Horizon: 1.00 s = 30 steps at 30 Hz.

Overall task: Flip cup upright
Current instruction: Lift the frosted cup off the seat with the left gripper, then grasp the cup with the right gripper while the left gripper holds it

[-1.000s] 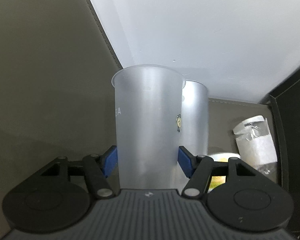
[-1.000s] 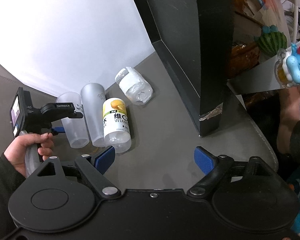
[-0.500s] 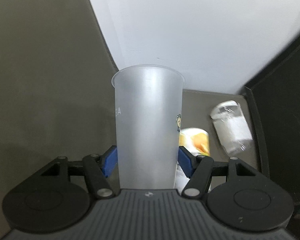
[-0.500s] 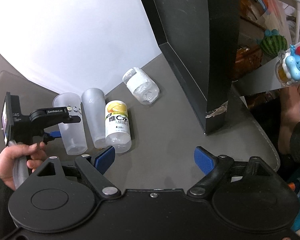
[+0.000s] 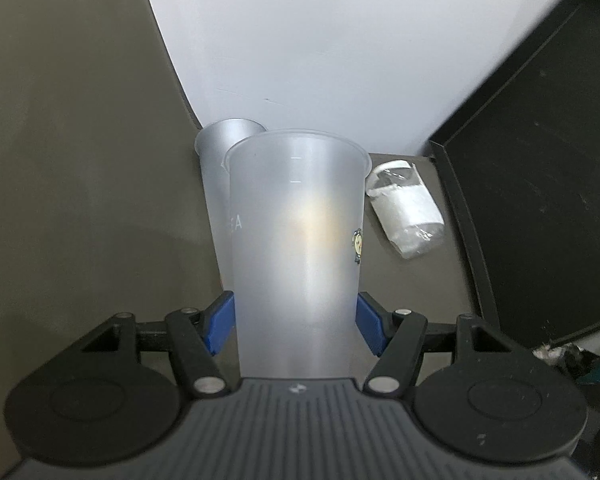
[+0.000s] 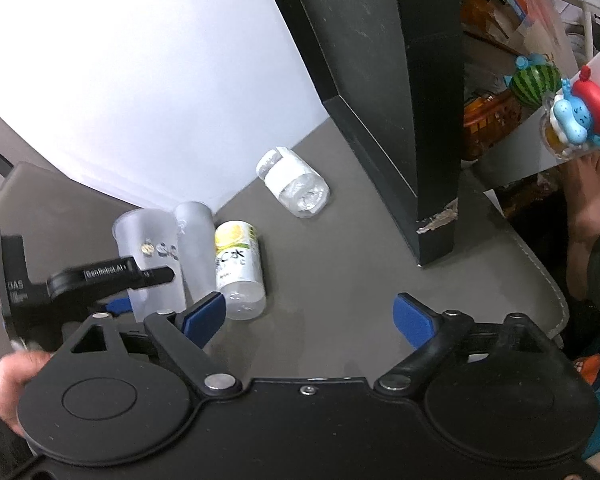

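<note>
Between the left tool's blue pads stands an empty frosted cup, gripped; right tool gapes.

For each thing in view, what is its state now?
Printed cup: rim up, gripped.
Plain cup: standing, rim up.
Yellow-label bottle: lying down.
White-label bottle: lying down.
Left hand-held gripper: shut on printed cup.
Right hand-held gripper: open, empty.

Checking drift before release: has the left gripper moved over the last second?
Yes. In the right wrist view the left gripper and its cup slid toward the camera, relative to the other cup.
</note>
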Each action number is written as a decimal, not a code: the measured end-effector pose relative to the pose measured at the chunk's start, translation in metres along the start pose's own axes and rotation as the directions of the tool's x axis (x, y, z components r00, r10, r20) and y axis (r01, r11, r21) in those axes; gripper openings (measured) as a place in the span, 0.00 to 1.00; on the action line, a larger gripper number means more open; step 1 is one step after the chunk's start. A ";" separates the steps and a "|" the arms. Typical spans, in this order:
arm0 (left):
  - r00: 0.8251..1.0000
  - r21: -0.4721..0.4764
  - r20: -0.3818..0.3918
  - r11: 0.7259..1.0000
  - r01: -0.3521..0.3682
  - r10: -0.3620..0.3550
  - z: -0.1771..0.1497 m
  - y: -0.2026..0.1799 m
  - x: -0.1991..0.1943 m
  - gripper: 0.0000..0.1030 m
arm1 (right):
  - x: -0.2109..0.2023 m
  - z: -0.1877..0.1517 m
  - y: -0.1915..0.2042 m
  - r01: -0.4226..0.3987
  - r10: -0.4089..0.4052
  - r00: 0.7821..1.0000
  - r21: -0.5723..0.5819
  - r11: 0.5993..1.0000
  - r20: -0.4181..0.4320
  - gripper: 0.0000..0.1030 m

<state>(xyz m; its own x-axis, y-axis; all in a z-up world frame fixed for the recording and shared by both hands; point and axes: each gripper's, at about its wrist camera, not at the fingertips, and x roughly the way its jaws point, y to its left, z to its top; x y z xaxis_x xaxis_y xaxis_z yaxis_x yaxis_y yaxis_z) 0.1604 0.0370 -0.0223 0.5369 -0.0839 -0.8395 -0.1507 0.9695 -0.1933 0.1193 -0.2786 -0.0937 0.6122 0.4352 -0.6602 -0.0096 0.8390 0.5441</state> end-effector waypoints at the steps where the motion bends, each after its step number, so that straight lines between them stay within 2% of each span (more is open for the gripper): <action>1: 1.000 0.005 0.000 1.000 0.006 -0.006 -0.004 0.001 -0.003 0.62 | -0.002 -0.001 0.001 -0.008 0.008 1.000 0.000 1.000 0.006 0.92; 3: 1.000 0.014 -0.001 1.000 0.016 -0.016 -0.009 -0.001 -0.009 0.62 | -0.005 -0.001 0.001 -0.028 0.028 0.999 0.005 1.000 0.019 0.97; 8: 0.999 0.068 -0.005 0.996 0.050 -0.050 -0.025 -0.010 -0.023 0.62 | -0.012 -0.004 0.001 -0.074 0.072 0.997 0.043 0.996 0.035 1.00; 16: 0.995 0.138 -0.035 0.985 0.101 -0.097 -0.055 -0.023 -0.035 0.62 | -0.012 -0.010 0.006 -0.121 0.119 0.992 0.060 0.991 0.031 1.00; 30: 0.987 0.176 -0.034 0.971 0.161 -0.158 -0.085 -0.022 -0.067 0.62 | -0.013 -0.017 0.015 -0.214 0.214 0.977 0.069 0.974 0.009 1.00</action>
<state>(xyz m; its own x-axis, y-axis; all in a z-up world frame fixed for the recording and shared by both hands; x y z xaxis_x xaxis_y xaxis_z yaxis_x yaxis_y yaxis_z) 0.0572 0.0016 -0.0048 0.5255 -0.2437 -0.8151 0.0864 0.9684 -0.2338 0.0977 -0.2662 -0.0854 0.6032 0.6015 -0.5238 -0.0859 0.7019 0.7071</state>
